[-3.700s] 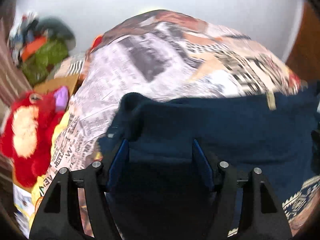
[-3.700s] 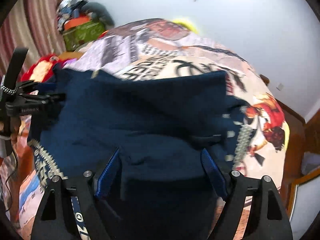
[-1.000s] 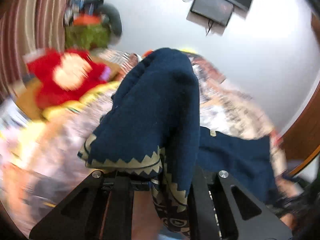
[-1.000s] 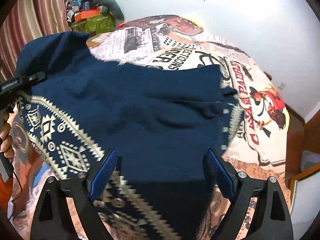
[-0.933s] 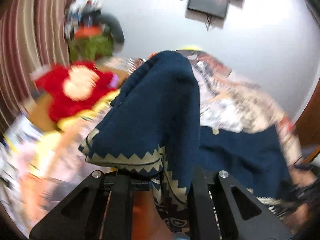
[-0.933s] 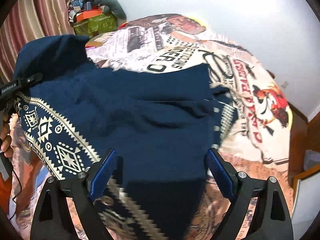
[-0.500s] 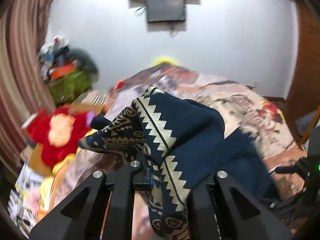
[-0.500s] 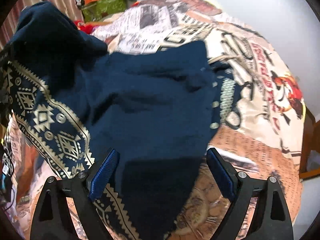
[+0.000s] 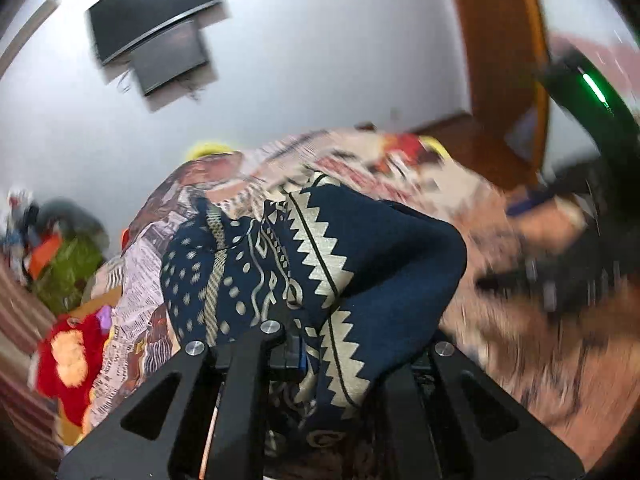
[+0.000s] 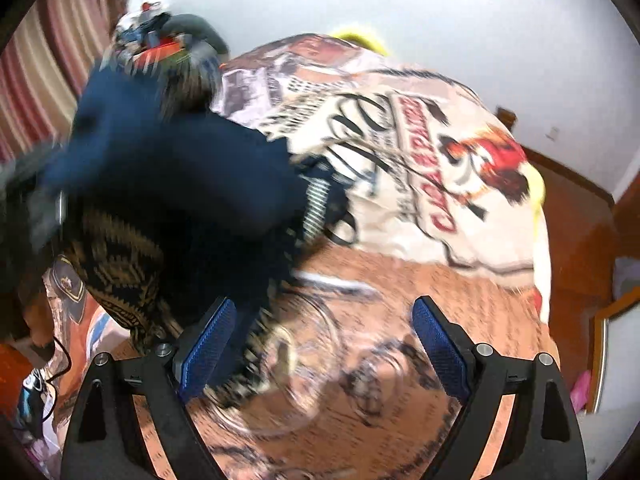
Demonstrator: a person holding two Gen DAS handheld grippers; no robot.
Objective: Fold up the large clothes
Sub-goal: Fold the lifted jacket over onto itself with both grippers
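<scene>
A navy sweater with cream zigzag bands (image 9: 320,264) is bunched up in my left gripper (image 9: 316,356), which is shut on it and holds it above the bed. In the right wrist view the same sweater (image 10: 180,184) hangs at the left, blurred by motion, over the printed bedspread (image 10: 420,152). My right gripper (image 10: 324,344) is open and empty, its blue pads (image 10: 208,340) wide apart, with the sweater's edge just left of the left finger. The right gripper shows blurred at the right of the left wrist view (image 9: 560,272).
A red plush toy (image 9: 68,360) lies at the bed's left side. A pile of green and orange things (image 10: 168,44) sits at the far left corner. A TV (image 9: 152,28) hangs on the white wall. Wooden floor and a door frame (image 10: 580,216) lie to the right.
My left gripper has swung to the right with the sweater bunched in it. The sweater has slid out from between my right gripper's open fingers, off to the left, baring the bedspread.
</scene>
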